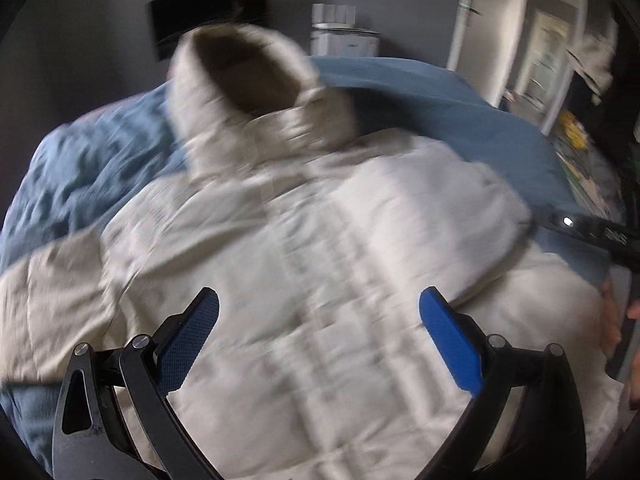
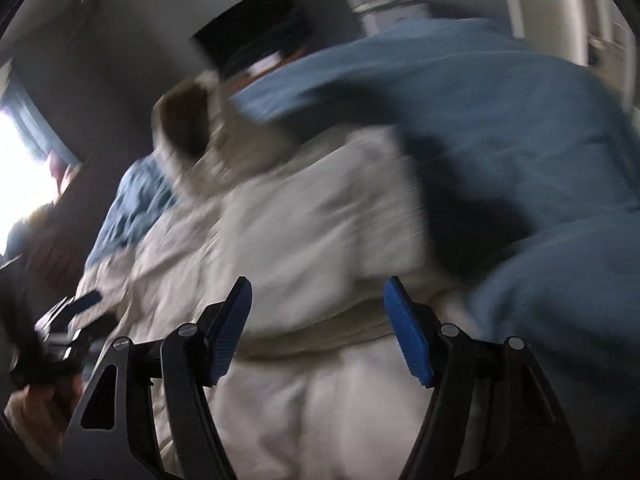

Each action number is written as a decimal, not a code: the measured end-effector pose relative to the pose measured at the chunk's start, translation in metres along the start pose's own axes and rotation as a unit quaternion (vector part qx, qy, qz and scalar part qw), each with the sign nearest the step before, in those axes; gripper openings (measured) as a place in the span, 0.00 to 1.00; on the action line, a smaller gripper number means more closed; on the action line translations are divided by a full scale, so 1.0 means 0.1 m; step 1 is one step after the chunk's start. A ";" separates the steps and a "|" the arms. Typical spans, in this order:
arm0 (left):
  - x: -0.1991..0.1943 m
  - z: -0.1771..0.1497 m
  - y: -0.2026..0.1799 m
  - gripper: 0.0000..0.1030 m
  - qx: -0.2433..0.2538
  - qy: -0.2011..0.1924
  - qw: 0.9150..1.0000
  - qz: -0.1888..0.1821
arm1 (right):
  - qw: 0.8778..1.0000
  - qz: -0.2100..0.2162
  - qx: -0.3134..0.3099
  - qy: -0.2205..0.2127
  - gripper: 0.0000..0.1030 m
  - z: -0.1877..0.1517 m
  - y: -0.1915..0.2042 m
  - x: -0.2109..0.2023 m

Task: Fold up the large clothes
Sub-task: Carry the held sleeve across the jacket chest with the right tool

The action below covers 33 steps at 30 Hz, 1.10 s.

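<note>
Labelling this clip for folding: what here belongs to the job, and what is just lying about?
Job: white hooded jacket; left tool, open; right tool, open.
Lying about: blue bedspread; dark wall picture; white drawer unit.

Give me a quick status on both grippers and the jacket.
Left gripper open, empty. Right gripper open, empty. White hooded jacket spread on blue bedding. Nothing in the way.

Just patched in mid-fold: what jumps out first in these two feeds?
A big cream hooded coat sprawls across the blue bedding, filling both views, its hood gaping at the far end. Both sets of tongs, left and right, hang open over it, gripping nothing. Everything is motion-blurred.
</note>
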<state>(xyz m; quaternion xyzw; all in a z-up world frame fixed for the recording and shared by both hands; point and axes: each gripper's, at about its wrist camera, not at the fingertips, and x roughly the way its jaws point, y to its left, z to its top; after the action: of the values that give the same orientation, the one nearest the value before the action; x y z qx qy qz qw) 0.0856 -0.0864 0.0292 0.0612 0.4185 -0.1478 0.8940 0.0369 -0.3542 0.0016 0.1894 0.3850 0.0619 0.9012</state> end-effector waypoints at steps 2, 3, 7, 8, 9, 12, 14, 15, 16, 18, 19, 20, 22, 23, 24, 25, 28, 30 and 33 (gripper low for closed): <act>0.10 0.13 -0.35 0.94 0.032 0.008 0.999 -0.011 | 1.000 0.001 0.024 -0.014 0.63 0.04 -0.18 -0.04; 0.15 0.16 -0.46 0.94 0.042 0.010 0.999 -0.012 | 0.999 0.008 0.041 -0.020 0.63 0.04 -0.26 -0.05; 0.44 0.20 -0.99 0.94 0.090 0.027 0.996 -0.011 | 0.995 0.020 0.085 -0.047 0.63 0.07 -0.52 -0.07; 0.53 0.19 -1.09 0.94 0.100 0.032 0.994 -0.010 | 0.994 0.022 0.091 -0.050 0.63 0.08 -0.56 -0.06; 0.63 0.17 -1.20 0.94 0.111 0.040 0.993 -0.011 | 0.994 0.024 0.098 -0.052 0.63 0.08 -0.60 -0.05; 0.86 0.13 -1.43 0.94 0.136 0.055 0.989 -0.011 | 0.994 0.026 0.095 -0.047 0.63 0.05 -0.62 0.00; 0.98 0.12 -1.53 0.93 0.153 0.058 0.987 -0.001 | 0.995 0.025 0.082 -0.042 0.63 0.03 -0.56 0.05; 1.04 0.11 -1.59 0.91 0.166 0.058 0.984 0.011 | 0.996 0.024 0.076 -0.040 0.63 0.03 -0.54 0.07; 1.09 0.09 -1.63 0.86 0.181 0.058 0.981 0.025 | 0.997 0.023 0.069 -0.040 0.63 0.03 -0.51 0.08; 1.17 0.05 -1.69 0.65 0.212 0.052 0.974 0.053 | 0.997 0.019 0.059 -0.045 0.63 0.00 -0.48 0.07; 1.17 0.05 -1.68 0.46 0.220 0.049 0.973 0.052 | 0.997 0.017 0.055 -0.051 0.63 0.00 -0.47 0.07; 1.15 0.05 -1.65 0.37 0.220 0.044 0.974 0.043 | 0.997 0.017 0.054 -0.056 0.63 -0.02 -0.46 0.04; 1.05 0.12 -1.47 0.15 0.182 0.035 0.983 0.006 | 0.997 0.018 0.054 -0.060 0.63 -0.02 -0.46 0.03; 1.00 0.15 -1.37 0.13 0.159 0.028 0.987 -0.005 | 0.996 0.019 0.055 -0.061 0.63 -0.02 -0.47 0.03; 0.90 0.16 -1.20 0.11 0.129 0.013 0.992 -0.010 | 0.996 0.020 0.056 -0.061 0.63 -0.02 -0.47 0.04; 0.85 0.18 -1.11 0.10 0.115 0.005 0.993 -0.008 | 0.997 0.019 0.054 -0.061 0.63 -0.02 -0.46 0.04; 0.59 0.18 -0.71 0.09 0.055 -0.017 0.998 -0.006 | 0.997 0.012 0.039 -0.059 0.63 -0.03 -0.40 0.07; 0.45 0.20 -0.47 0.08 0.026 -0.028 0.999 -0.006 | 0.998 0.006 0.020 -0.058 0.63 -0.05 -0.33 0.09; 0.20 0.13 -0.21 0.07 0.001 -0.041 0.999 -0.005 | 0.998 0.000 -0.011 -0.055 0.63 -0.08 -0.20 0.12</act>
<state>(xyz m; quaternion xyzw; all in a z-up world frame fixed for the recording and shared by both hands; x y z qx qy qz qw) 0.1007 -0.1135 0.0231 0.0537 0.3813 -0.1550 0.9098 0.0394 -0.3674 -0.0194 0.1831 0.3343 0.0555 0.9229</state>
